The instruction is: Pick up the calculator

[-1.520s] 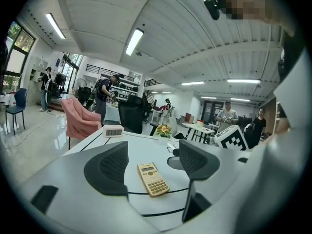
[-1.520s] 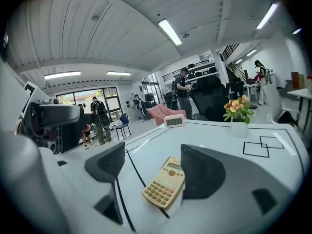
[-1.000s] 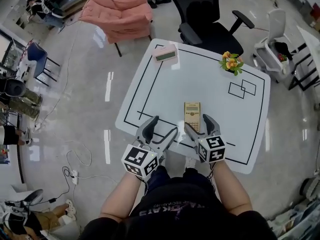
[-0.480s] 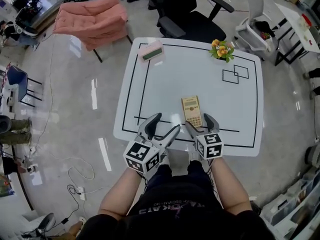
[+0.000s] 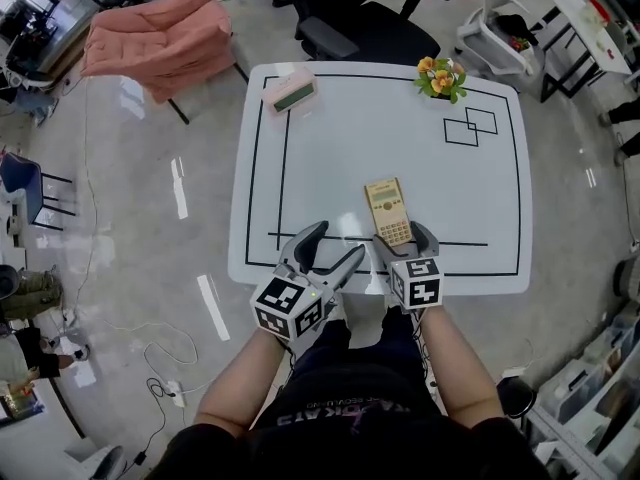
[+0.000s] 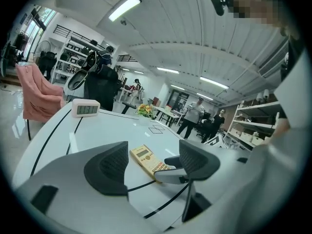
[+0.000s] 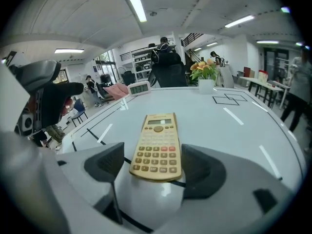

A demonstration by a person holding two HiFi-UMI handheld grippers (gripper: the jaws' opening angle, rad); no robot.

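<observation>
A tan calculator [image 5: 387,209] lies flat on the white table [image 5: 330,158], near its front edge. My right gripper [image 5: 402,244] is open, and its jaws stand either side of the calculator's near end with a small gap on each side. In the right gripper view the calculator [image 7: 157,144] reaches in between the two dark pads [image 7: 105,165]. My left gripper [image 5: 330,250] is open and holds nothing, hovering over the front edge to the left. In the left gripper view the calculator [image 6: 145,158] lies just ahead, beside the right gripper's finger [image 6: 171,175].
A pink digital clock [image 5: 290,93] sits at the far left corner and a small flower pot [image 5: 440,76] at the far right. Two overlapping squares [image 5: 468,125] and black border lines mark the tabletop. A black office chair [image 5: 360,18] and a pink-draped chair [image 5: 160,38] stand beyond.
My right gripper has moved forward, so the calculator's near end now lies between its jaws. The left gripper keeps its place beside it. The head view has shifted.
</observation>
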